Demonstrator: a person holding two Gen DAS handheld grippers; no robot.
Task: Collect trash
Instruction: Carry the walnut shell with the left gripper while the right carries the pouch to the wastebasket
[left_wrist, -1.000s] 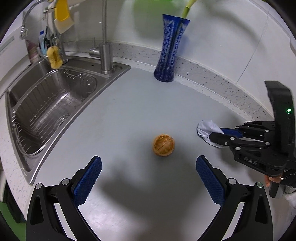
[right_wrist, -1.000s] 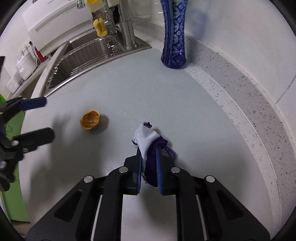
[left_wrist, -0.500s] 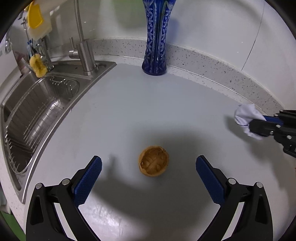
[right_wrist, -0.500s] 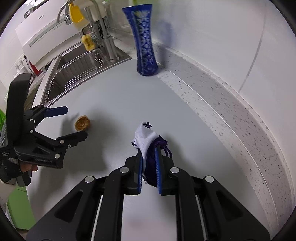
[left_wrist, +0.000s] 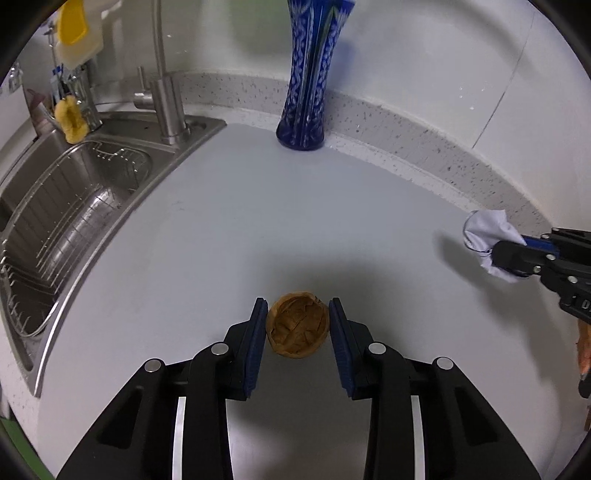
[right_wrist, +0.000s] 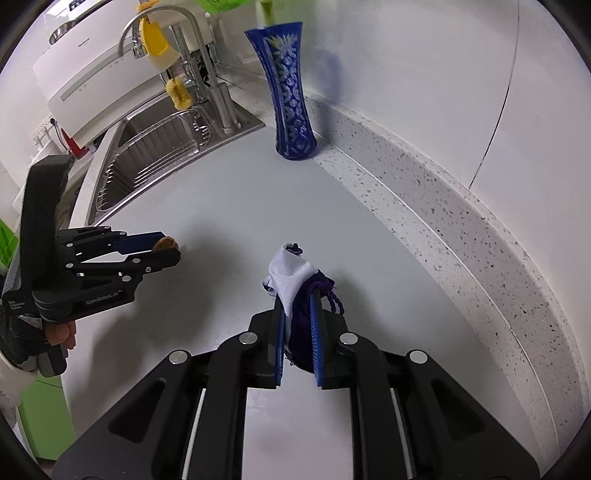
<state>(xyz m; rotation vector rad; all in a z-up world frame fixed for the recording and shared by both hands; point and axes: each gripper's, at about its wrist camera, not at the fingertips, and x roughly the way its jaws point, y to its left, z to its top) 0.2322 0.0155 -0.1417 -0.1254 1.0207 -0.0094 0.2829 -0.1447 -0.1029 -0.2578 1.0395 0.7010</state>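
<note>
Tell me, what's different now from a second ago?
The left hand-held gripper came forward over the walnut shell and its jaws have just been closing; the shell now sits between the pads. The right hand-held gripper lifted a little, still clamped on the cloth wad. The vase stayed put.

Walnut shell (left_wrist: 297, 329): brown, ridged half shell, roughly round, hollow side facing up; lies on the pale grey countertop, near edge of the scene, right of the sink and well apart from the blue vase at the far wall; sits between two blue pads, which stand just beside or against its sides.

Cloth wad (right_wrist: 295, 280): crumpled white fabric over dark purple fabric with a twisted purple cord; pinched upright between two blue pads, above the countertop, right of the shell.
</note>
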